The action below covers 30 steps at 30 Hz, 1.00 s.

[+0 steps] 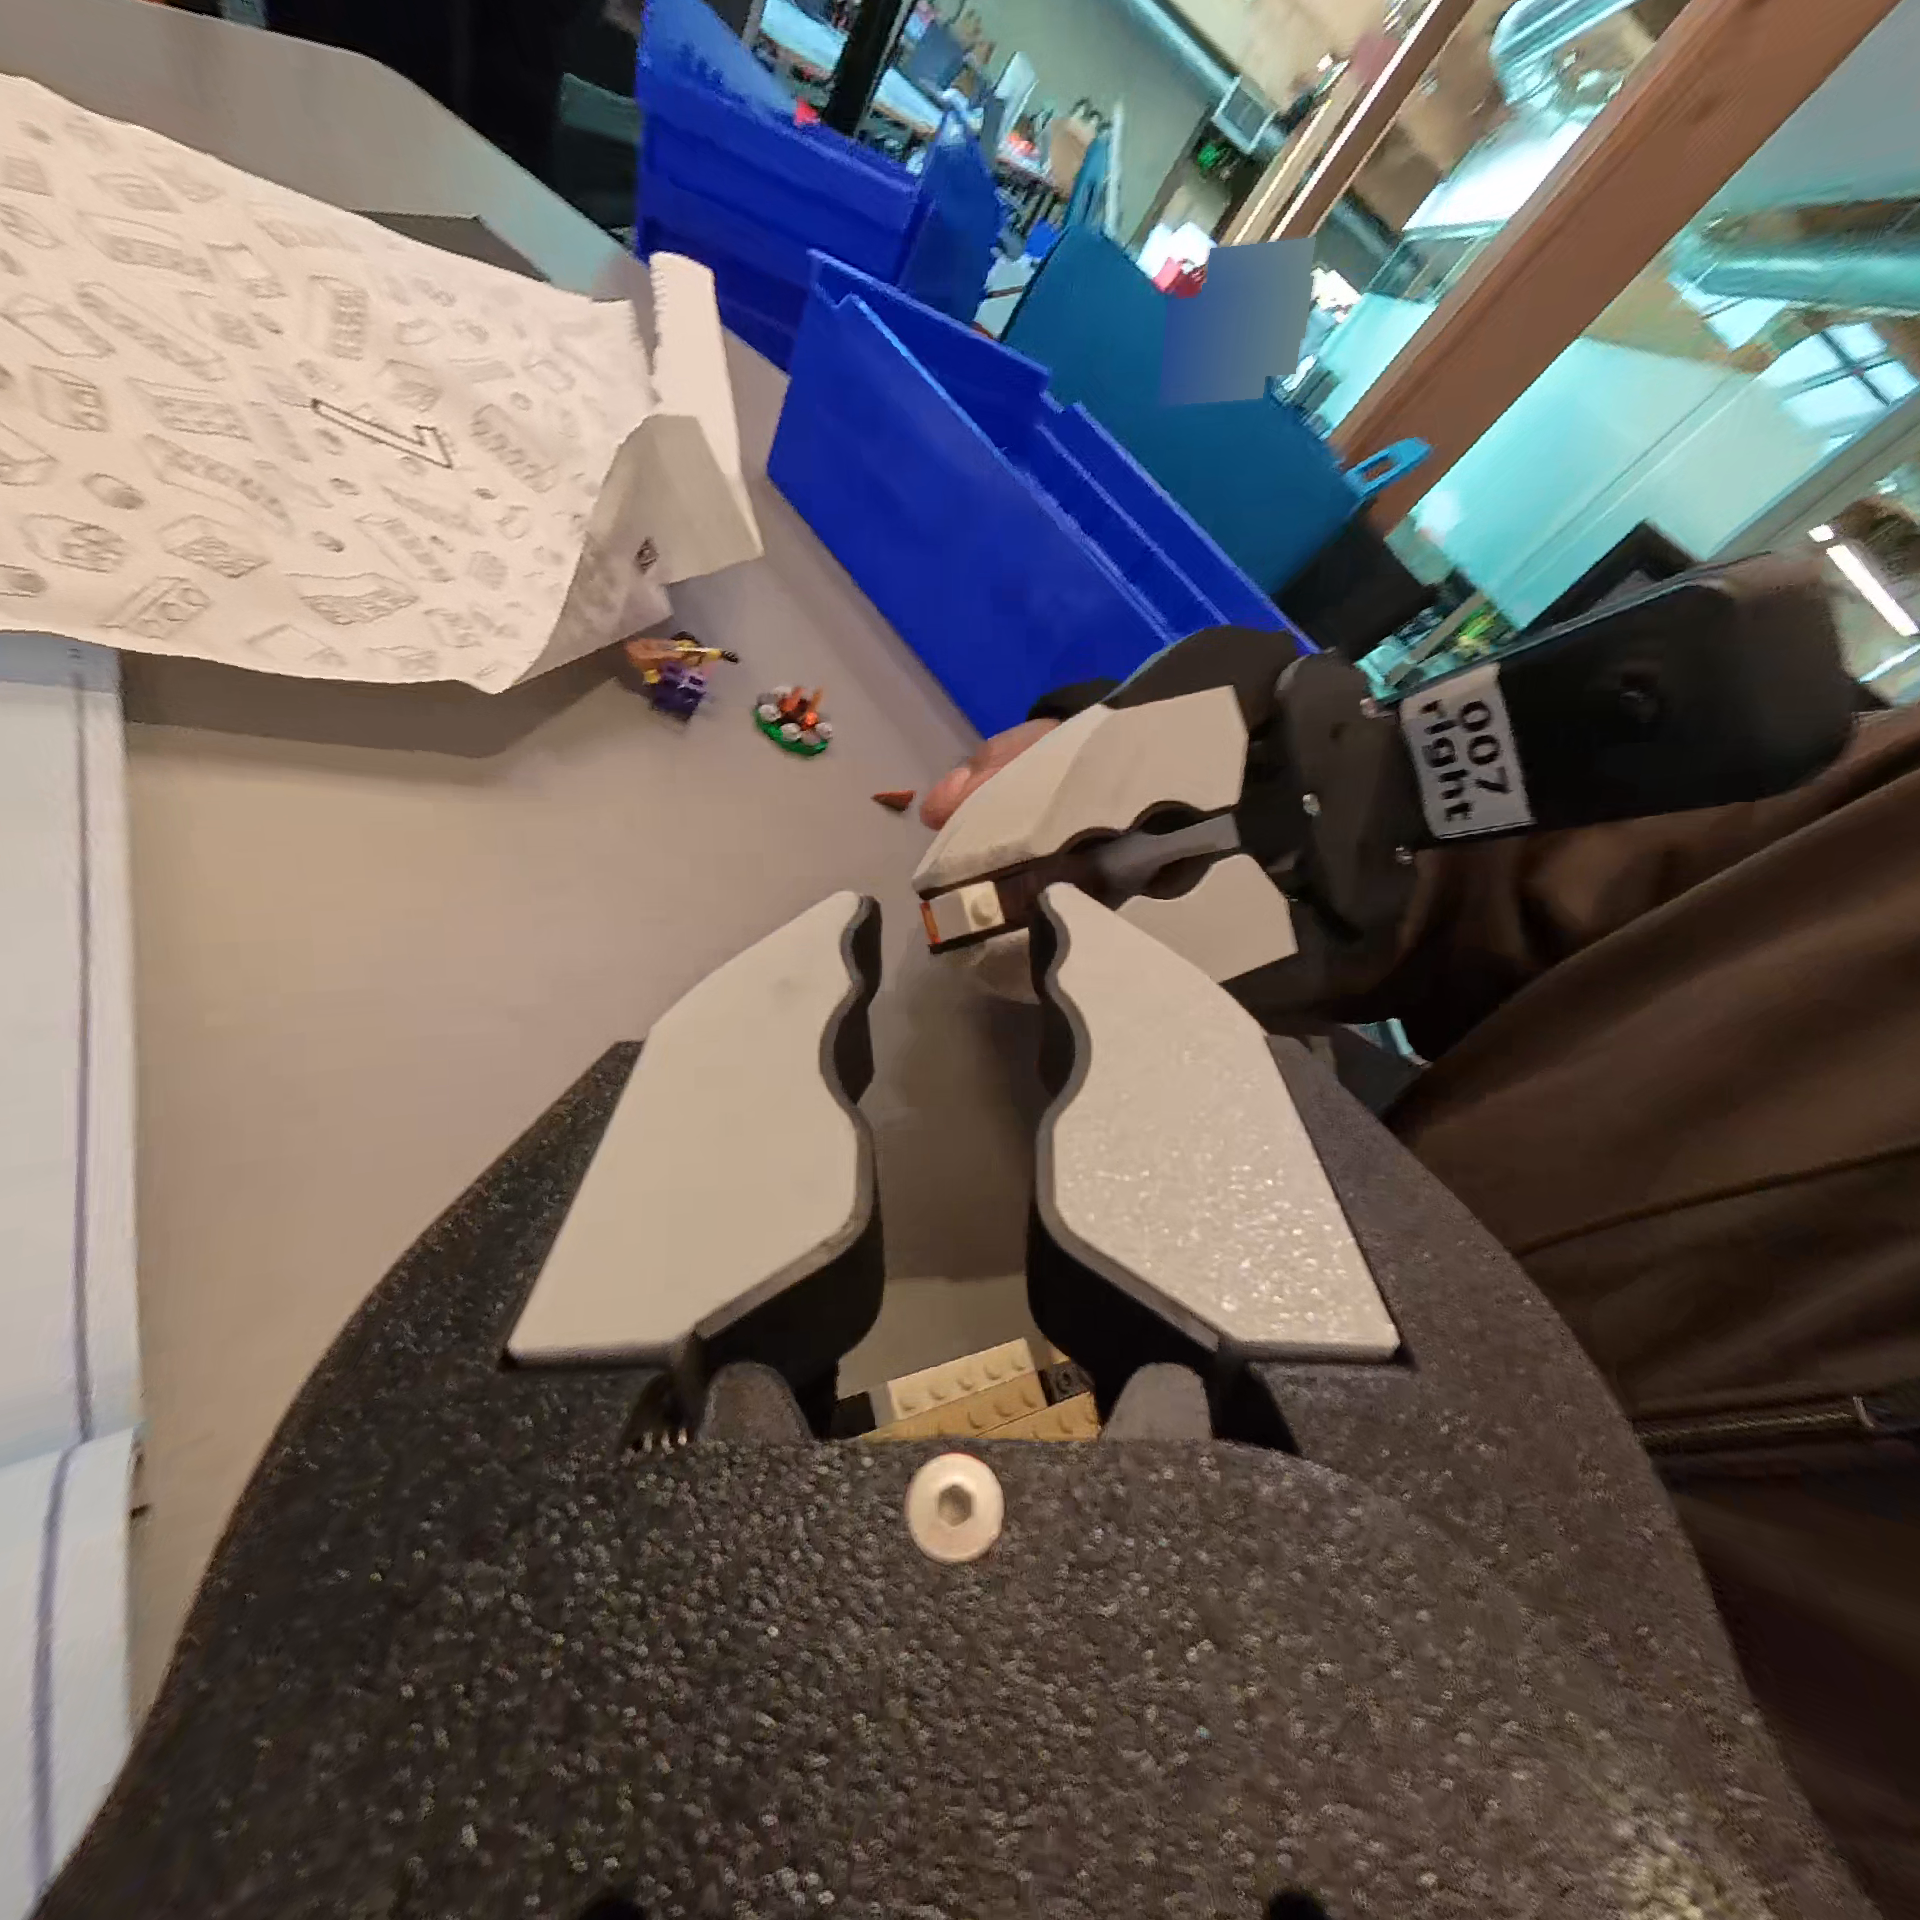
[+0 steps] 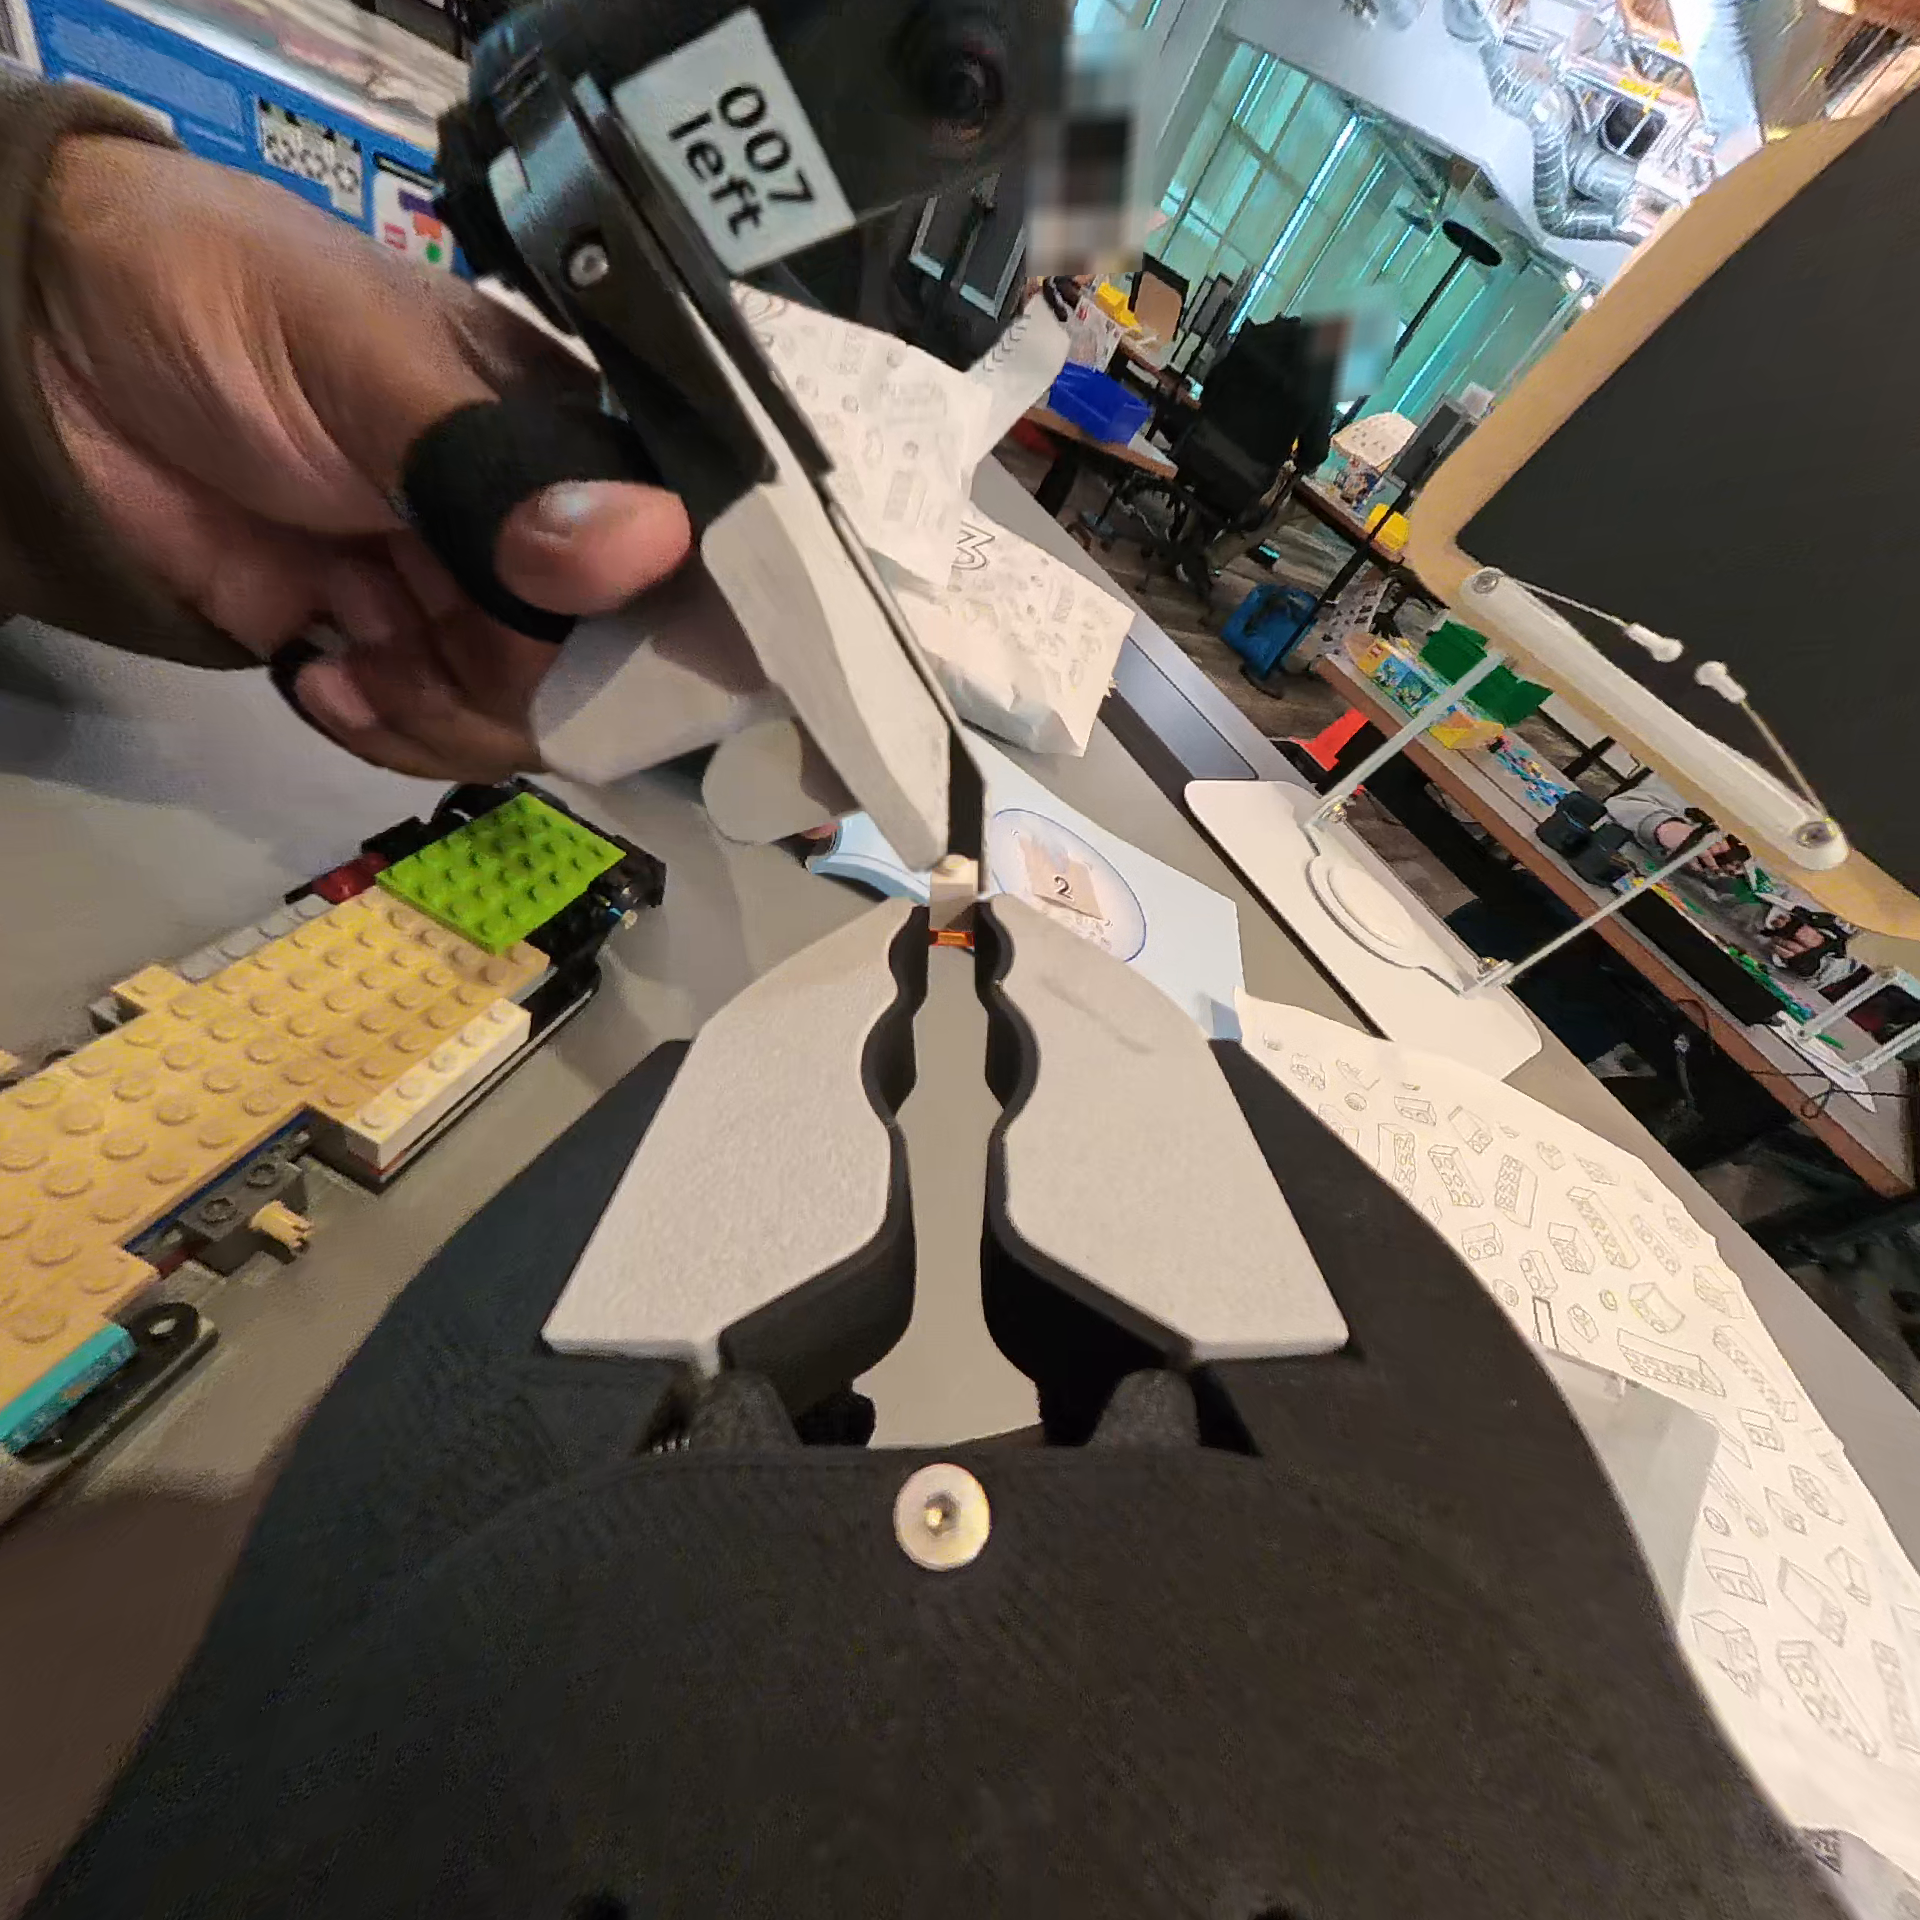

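Observation:
In the left wrist view my left gripper (image 1: 956, 912) is open, its fingertips standing on either side of a small white brick with an orange piece (image 1: 966, 916) without pressing on it. That brick is clamped between the fingers (image 1: 1081, 790) of my right gripper, which reaches in from the right. In the right wrist view my right gripper (image 2: 951, 925) is shut on the same white-and-orange brick (image 2: 954, 891). One finger (image 2: 831, 675) of the left gripper comes down from above, its tip at the brick's stud, with the other finger spread apart. A hand (image 2: 260, 447) holds the left gripper.
Blue bins (image 1: 935, 540) line the table's far edge. A printed paper bag (image 1: 260, 416), a purple figure (image 1: 675, 675), a green round build (image 1: 795, 719) and a brown piece (image 1: 894, 798) lie beyond. A tan plate build with a green plate (image 2: 499, 862) lies left, with a booklet (image 2: 1081, 904) ahead. Left and right tips are no more than a few centimetres apart. The purple figure (image 1: 675, 675) is about equally far from each gripper, around 20 cm.

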Each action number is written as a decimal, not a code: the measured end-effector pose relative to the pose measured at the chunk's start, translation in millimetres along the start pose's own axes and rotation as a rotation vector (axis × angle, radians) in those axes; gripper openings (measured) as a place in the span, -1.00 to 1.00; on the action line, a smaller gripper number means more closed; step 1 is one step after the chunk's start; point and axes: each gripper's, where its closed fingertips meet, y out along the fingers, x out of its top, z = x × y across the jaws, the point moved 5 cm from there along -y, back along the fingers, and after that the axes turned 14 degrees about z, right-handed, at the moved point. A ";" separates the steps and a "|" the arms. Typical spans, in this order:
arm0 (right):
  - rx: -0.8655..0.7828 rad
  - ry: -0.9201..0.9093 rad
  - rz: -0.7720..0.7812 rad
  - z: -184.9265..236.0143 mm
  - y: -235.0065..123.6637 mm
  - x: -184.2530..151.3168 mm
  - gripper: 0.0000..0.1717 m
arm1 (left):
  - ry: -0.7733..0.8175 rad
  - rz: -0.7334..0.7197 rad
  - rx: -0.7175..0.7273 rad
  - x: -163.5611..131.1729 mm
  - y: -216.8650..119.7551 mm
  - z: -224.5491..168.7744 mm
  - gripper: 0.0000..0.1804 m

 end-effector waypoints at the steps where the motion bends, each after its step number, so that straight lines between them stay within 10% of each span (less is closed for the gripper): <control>1: 0.004 -0.009 0.007 1.7 0.5 0.1 -0.91 | -0.005 0.010 0.014 -1.1 0.9 1.0 -0.70; 17: 0.032 -0.106 -0.097 4.2 -10.7 5.4 -0.84 | -0.121 -0.018 -0.378 -5.1 -4.5 -8.3 -0.92; 30: 0.055 -0.203 -0.101 12.5 -13.7 6.4 -0.91 | -0.097 0.046 -0.370 -10.1 2.5 -10.7 -0.85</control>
